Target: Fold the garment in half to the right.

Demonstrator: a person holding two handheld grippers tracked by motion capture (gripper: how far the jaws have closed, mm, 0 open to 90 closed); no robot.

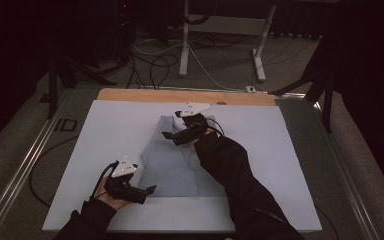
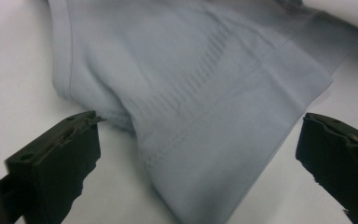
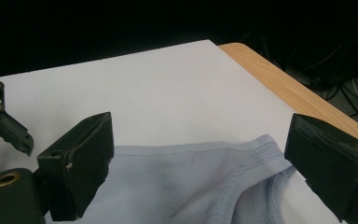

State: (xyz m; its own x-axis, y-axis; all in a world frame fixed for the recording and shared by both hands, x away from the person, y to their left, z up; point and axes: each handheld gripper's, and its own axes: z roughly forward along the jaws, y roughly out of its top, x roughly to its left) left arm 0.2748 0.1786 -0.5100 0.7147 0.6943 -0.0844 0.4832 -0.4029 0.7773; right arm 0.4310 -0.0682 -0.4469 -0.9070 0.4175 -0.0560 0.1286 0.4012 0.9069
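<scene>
Inspecting: one pale blue sleeveless garment [image 1: 172, 157] lying flat on the white surface [image 1: 100, 135], its long axis running 12 to 6 o'clock in the high view, straps at the far end, hem at the near end.
Left gripper [image 1: 150, 189]: sits at about 7 o'clock of the garment, by the near-left hem corner; jaws spread wide, holding nothing.
Left gripper view: the hem corner [image 2: 200, 196] lies straight ahead between the two black jaws, slightly rumpled at the side seam, not yet touched.
Right gripper [image 1: 168, 135]: hovers over the far-left shoulder area at about 11 o'clock of the garment; jaws spread, holding nothing.
Right gripper view: the strap and neckline edge [image 3: 186, 150] lie just ahead of and below the jaws, with the wooden edge [image 3: 279, 88] of the surface beyond at 2 o'clock.
Deciding relation: each gripper has its own end of the garment's left edge in front of it; the left is nearer the hem, the right nearer the strap. Judged, a closing pinch at both points would lift that edge for a fold.
Markings: no brand, label or legible writing can be made out on the garment.
</scene>
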